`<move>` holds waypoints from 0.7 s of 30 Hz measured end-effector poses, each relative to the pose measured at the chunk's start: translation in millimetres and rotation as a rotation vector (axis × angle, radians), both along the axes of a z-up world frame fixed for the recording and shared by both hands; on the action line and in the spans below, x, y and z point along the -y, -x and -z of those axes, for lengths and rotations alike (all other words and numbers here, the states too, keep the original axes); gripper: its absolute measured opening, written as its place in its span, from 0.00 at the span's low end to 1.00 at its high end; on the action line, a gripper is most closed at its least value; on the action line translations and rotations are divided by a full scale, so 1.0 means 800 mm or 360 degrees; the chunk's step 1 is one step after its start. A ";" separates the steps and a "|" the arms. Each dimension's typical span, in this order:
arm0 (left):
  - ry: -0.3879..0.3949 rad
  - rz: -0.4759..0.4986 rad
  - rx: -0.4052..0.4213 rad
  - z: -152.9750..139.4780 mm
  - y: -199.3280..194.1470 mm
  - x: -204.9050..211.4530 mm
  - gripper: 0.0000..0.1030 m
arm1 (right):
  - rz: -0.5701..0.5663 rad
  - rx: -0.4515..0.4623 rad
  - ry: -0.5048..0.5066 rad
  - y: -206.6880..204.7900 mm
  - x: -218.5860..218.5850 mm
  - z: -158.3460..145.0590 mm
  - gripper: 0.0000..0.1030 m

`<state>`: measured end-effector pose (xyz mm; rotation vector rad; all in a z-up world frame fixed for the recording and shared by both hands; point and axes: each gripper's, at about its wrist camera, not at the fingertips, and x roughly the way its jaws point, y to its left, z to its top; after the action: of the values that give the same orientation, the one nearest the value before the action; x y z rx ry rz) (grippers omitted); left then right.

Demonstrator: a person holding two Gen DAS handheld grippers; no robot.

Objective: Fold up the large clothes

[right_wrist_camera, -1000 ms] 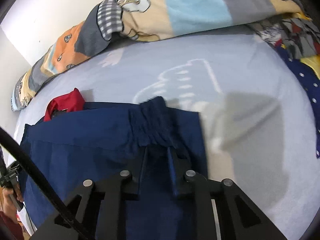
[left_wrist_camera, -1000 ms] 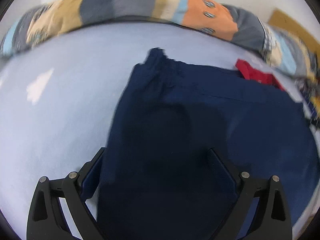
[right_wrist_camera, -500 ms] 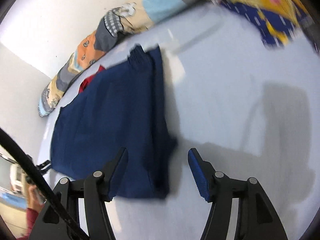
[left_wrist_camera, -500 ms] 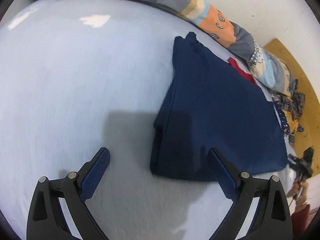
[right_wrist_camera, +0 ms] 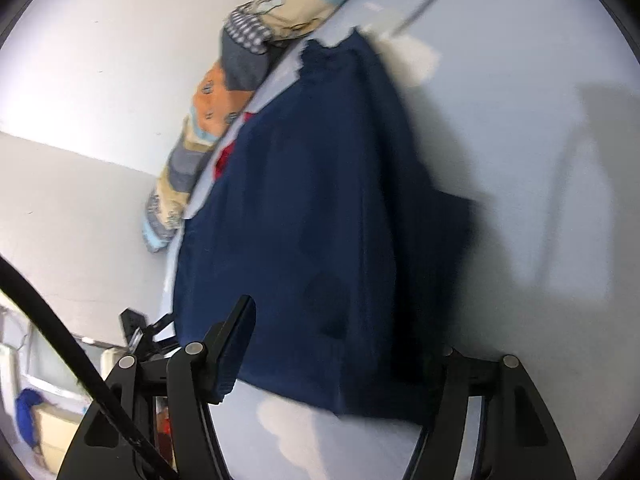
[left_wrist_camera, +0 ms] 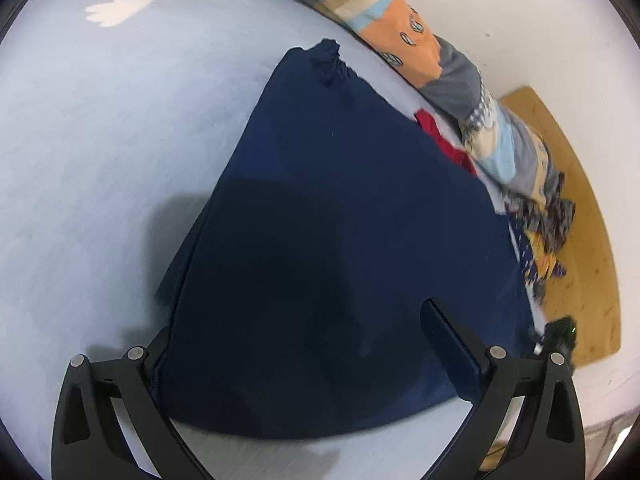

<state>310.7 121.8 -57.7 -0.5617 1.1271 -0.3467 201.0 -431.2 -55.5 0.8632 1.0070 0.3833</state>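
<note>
Plainly no legible writing; both hand-held grippers [left_wrist_camera: 296,344] [right_wrist_camera: 348,332] wide, empty, over folded navy garment [left_wrist_camera: 340,220].

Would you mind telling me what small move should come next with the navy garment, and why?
Probably bring both grippers down onto the near edge of the navy garment and pinch it for another fold. It lies folded flat on the bed sheet, and the left gripper and right gripper, whose fingers have just opened, hold nothing.

Garment [left_wrist_camera: 340,220] flat on bedsheet [left_wrist_camera: 100,140] — quilt [left_wrist_camera: 452,76] behind; cloth [left_wrist_camera: 440,140] between
</note>
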 end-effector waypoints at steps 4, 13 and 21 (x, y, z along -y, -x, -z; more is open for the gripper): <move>-0.0118 -0.0023 0.0058 -0.016 0.001 0.005 0.49 | -0.0033 0.0012 0.0212 -0.008 -0.020 -0.004 0.16; -0.0268 -0.0008 0.0219 -0.045 0.042 0.018 0.14 | -0.0039 0.0308 0.0591 0.026 -0.042 -0.064 0.08; -0.0201 0.0093 0.0235 -0.081 0.107 0.030 0.14 | -0.0132 0.0458 0.0640 0.087 -0.047 -0.116 0.07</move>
<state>225.3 98.0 6.8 -0.3860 1.0165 -0.3590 131.8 -393.5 37.0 0.3910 0.8148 0.3478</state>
